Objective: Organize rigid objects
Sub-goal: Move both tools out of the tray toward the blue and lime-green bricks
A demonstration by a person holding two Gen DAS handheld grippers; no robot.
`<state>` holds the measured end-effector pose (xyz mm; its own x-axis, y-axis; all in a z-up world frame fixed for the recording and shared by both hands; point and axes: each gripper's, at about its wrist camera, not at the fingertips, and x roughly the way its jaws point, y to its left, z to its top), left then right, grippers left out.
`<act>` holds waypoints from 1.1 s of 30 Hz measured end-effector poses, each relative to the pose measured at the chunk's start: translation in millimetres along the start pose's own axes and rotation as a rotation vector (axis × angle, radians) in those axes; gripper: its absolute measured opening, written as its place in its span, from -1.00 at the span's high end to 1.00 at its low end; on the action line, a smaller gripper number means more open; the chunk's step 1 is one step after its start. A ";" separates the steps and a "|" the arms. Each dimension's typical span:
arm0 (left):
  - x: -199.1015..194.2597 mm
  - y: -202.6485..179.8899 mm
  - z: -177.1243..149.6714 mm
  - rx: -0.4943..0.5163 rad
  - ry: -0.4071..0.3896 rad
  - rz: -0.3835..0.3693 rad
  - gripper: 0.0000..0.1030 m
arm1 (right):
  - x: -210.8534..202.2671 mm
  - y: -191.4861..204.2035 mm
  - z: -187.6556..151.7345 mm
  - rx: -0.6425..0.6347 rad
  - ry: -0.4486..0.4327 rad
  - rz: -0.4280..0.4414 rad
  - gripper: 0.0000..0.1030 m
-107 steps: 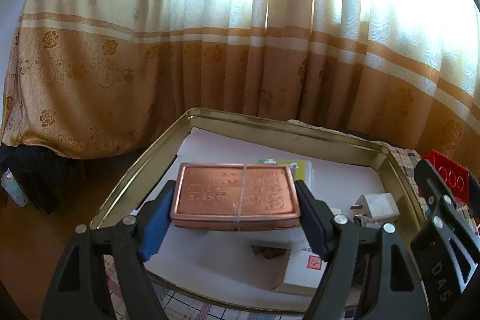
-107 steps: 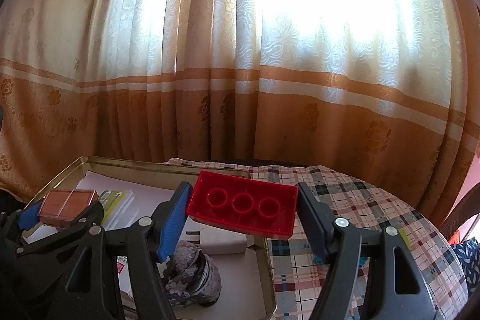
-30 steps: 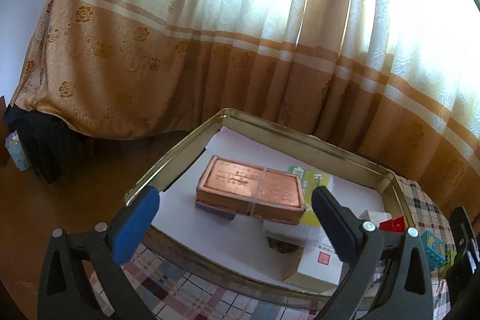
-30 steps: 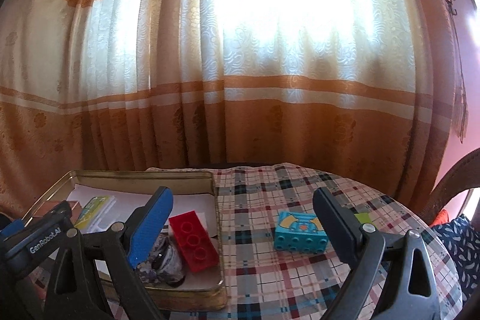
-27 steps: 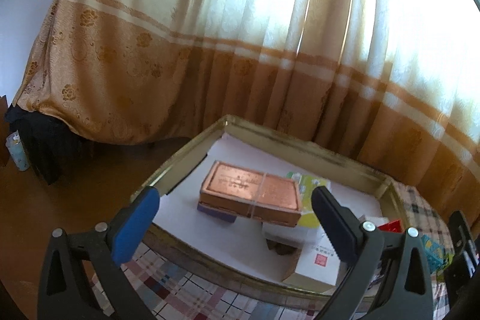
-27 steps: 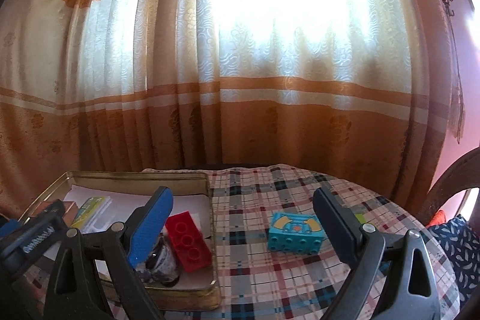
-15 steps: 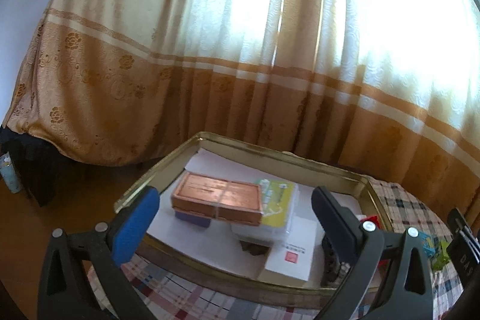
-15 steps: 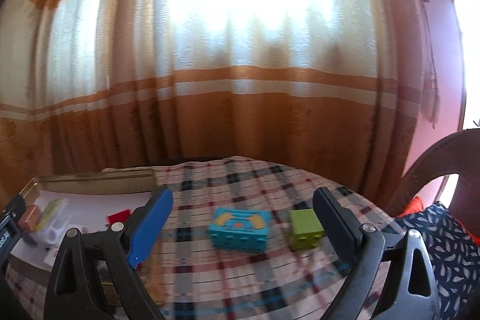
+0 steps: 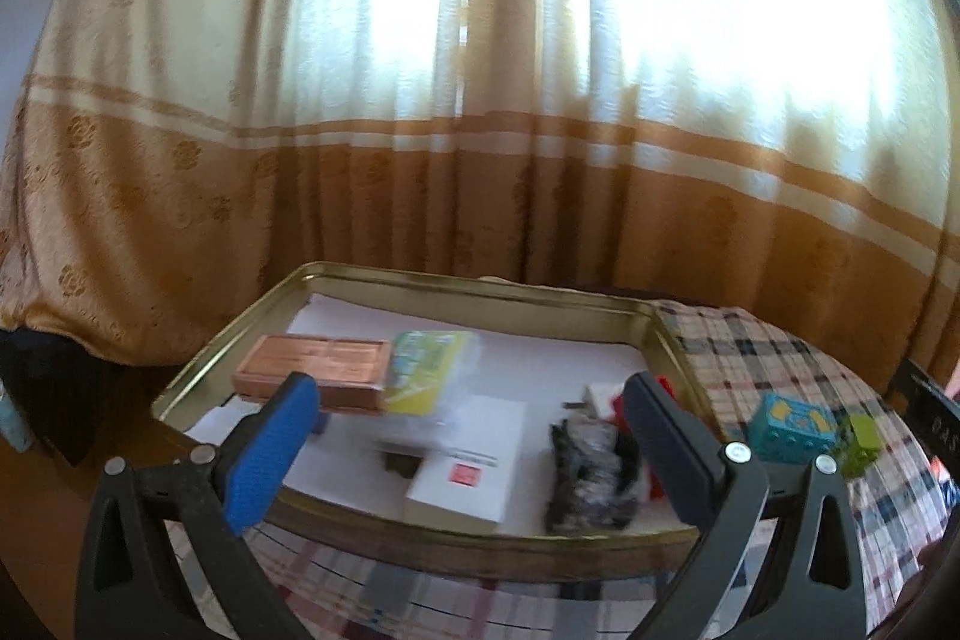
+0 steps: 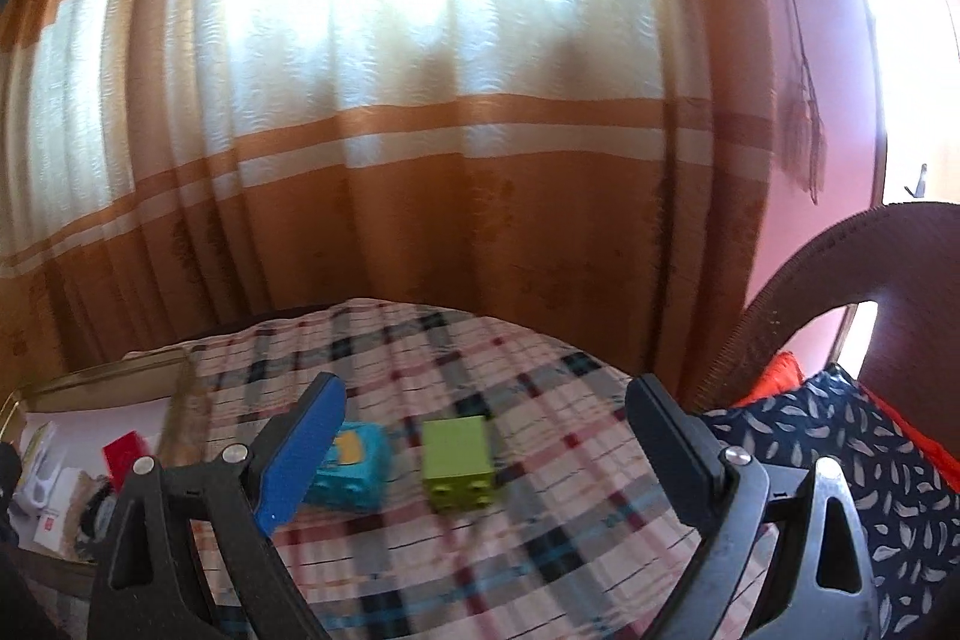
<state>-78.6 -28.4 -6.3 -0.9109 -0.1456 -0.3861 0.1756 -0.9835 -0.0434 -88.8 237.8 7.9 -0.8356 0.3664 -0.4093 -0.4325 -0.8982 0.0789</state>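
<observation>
A gold metal tray [image 9: 480, 286] stands on the plaid tablecloth [image 10: 510, 550]. In it lie a copper tin [image 9: 312, 370], a green-yellow packet [image 9: 429, 364], a white box [image 9: 468, 466], a dark cloth bundle [image 9: 585, 478] and a red brick [image 10: 123, 451]. A teal block [image 10: 354, 466] and a green block [image 10: 459, 454] sit on the cloth right of the tray; both also show in the left wrist view [image 9: 792, 427]. My left gripper [image 9: 471, 430] is open and empty in front of the tray. My right gripper [image 10: 486, 442] is open and empty, with the green block between its fingers' lines.
Orange and cream curtains [image 9: 480, 100] hang close behind the table. A brown chair back [image 10: 840, 292] with a dark patterned cushion [image 10: 840, 448] stands at the right. The table edge drops to a wooden floor [image 9: 36, 508] on the left.
Both grippers let go of the copper tin and red brick, which now lie in the tray. Both have since swung right; the right one now faces the green block.
</observation>
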 end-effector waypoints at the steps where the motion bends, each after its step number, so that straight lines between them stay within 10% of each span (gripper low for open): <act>1: -0.9 -2.6 -0.2 0.009 0.000 -0.005 -1.00 | 1.5 -4.4 0.5 0.007 0.009 0.000 -0.86; 13: -18.8 -56.1 -7.4 0.120 0.002 -0.115 -1.00 | 29.7 -35.7 -3.1 0.132 0.176 0.051 -0.85; 33: -17.8 -94.1 -14.3 0.205 0.047 -0.156 -1.00 | 90.8 7.9 -15.4 -0.099 0.442 0.171 0.34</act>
<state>-73.5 68.3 -8.5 -0.9018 0.0097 -0.4321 -0.0491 -0.9956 0.0802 -162.8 260.3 -42.7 -0.6589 0.0928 -0.7465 -0.2498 -0.9631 0.1007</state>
